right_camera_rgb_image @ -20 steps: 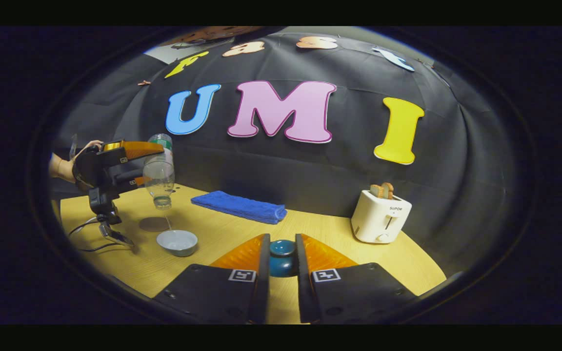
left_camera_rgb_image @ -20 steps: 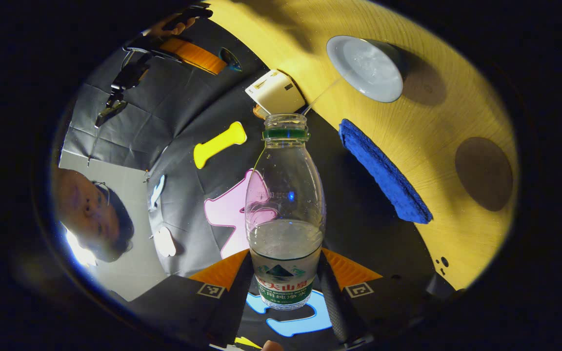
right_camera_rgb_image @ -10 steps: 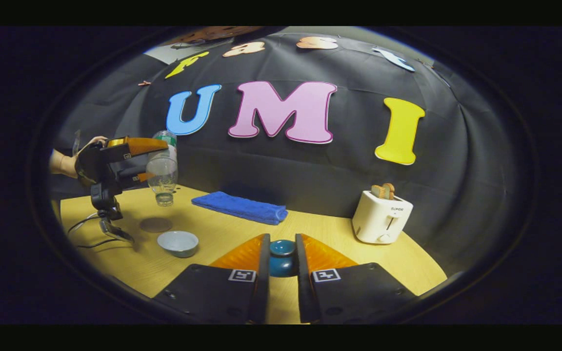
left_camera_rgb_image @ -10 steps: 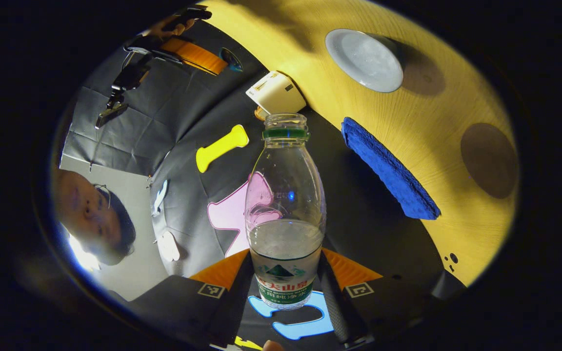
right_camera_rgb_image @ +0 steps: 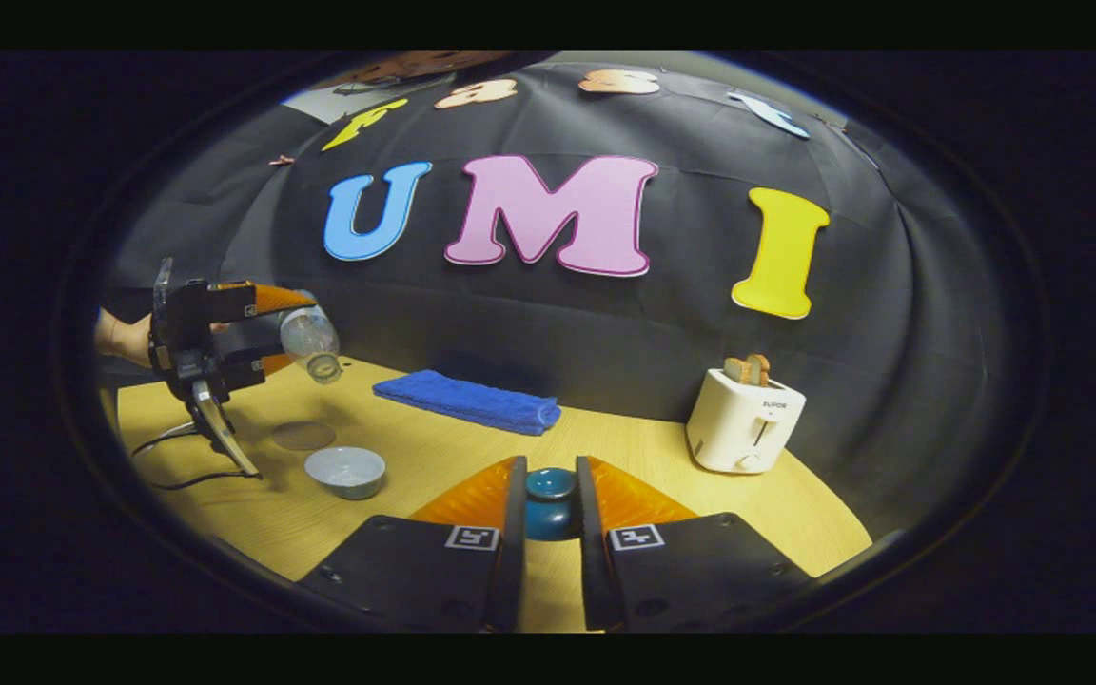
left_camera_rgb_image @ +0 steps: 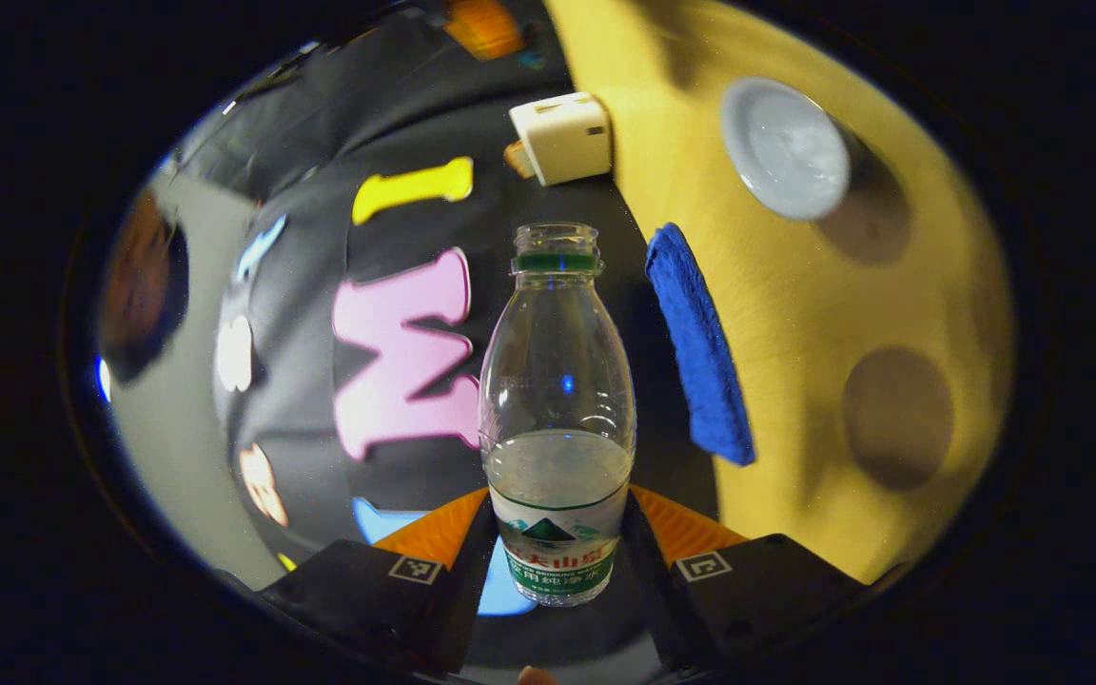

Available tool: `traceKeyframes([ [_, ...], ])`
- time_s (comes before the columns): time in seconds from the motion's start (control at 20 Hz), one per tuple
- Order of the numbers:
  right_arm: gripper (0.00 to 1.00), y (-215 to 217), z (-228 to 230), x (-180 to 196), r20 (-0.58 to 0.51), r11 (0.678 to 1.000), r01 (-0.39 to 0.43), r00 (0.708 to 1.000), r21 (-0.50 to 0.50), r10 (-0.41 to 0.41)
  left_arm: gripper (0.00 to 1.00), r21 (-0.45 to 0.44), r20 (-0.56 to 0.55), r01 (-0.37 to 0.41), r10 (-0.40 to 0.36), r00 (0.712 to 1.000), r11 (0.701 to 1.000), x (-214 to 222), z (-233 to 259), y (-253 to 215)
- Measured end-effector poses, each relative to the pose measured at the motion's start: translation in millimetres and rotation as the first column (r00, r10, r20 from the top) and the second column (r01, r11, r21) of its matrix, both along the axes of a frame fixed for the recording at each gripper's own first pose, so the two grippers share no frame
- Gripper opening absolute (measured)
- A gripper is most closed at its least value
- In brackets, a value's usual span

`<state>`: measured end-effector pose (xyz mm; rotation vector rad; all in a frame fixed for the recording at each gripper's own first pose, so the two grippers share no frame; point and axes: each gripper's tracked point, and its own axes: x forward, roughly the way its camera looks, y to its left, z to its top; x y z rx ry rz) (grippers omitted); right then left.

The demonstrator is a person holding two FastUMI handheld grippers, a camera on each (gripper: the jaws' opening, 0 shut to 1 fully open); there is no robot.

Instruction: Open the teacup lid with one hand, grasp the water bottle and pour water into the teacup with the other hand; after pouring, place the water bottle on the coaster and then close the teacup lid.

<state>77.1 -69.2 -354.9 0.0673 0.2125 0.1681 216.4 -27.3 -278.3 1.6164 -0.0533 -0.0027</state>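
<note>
My left gripper point(left_camera_rgb_image: 557, 561) is shut on the lower body of a clear uncapped water bottle point(left_camera_rgb_image: 557, 381), about a third full. In the right gripper view that bottle point(right_camera_rgb_image: 310, 335) lies tilted, mouth to the right and slightly down, held in the air by the left gripper point(right_camera_rgb_image: 283, 323) above the table's left side. The pale open teacup point(right_camera_rgb_image: 345, 471) stands below it, and again at the upper right as teacup point(left_camera_rgb_image: 784, 147). A round brown coaster point(right_camera_rgb_image: 303, 436) lies just behind the cup, also seen as coaster point(left_camera_rgb_image: 897, 417). My right gripper point(right_camera_rgb_image: 548, 518) is shut on the teal lid point(right_camera_rgb_image: 549, 499), above the table.
A folded blue towel point(right_camera_rgb_image: 467, 402) lies by the wall and a white toaster point(right_camera_rgb_image: 743, 428) with toast stands at the right. A black cable point(right_camera_rgb_image: 167, 447) trails from the left gripper across the wooden table point(right_camera_rgb_image: 434, 457). A hand point(right_camera_rgb_image: 125, 338) holds the left gripper.
The thin stream into the teacup has stopped. The left gripper has swung the bottle up from mouth-down to a near-level tilt. The right gripper and lid have stayed still.
</note>
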Motion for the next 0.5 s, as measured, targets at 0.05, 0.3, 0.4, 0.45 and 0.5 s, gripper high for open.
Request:
traceKeyframes([
  [0.05, 0.27, 1, 0, 0, -0.001, 1.000, -0.003, 1.000, -0.001, 0.003, 0.74, -0.122, -0.032, -0.018, 0.014, 0.999, 0.992, -2, -6, 2],
  [0.3, 0.32, 9, -3, 0, -0.008, 1.000, -0.021, 1.000, -0.007, 0.021, 0.74, -0.702, -0.160, -0.120, 0.009, 0.987, 0.702, -5, -17, 6],
  [0.4, 0.32, 12, -3, 1, -0.010, 1.000, -0.026, 1.000, -0.006, 0.025, 0.74, -0.862, -0.198, -0.162, -0.024, 0.980, 0.480, -7, -19, 5],
  [0.45, 0.32, 12, -2, 2, -0.008, 1.000, -0.025, 1.000, -0.004, 0.025, 0.74, -0.914, -0.209, -0.179, -0.045, 0.977, 0.365, -7, -19, 3],
  [0.5, 0.32, 13, -2, 2, -0.007, 1.000, -0.026, 1.000, -0.004, 0.026, 0.74, -0.946, -0.211, -0.188, -0.064, 0.975, 0.263, -11, -17, 5],
])
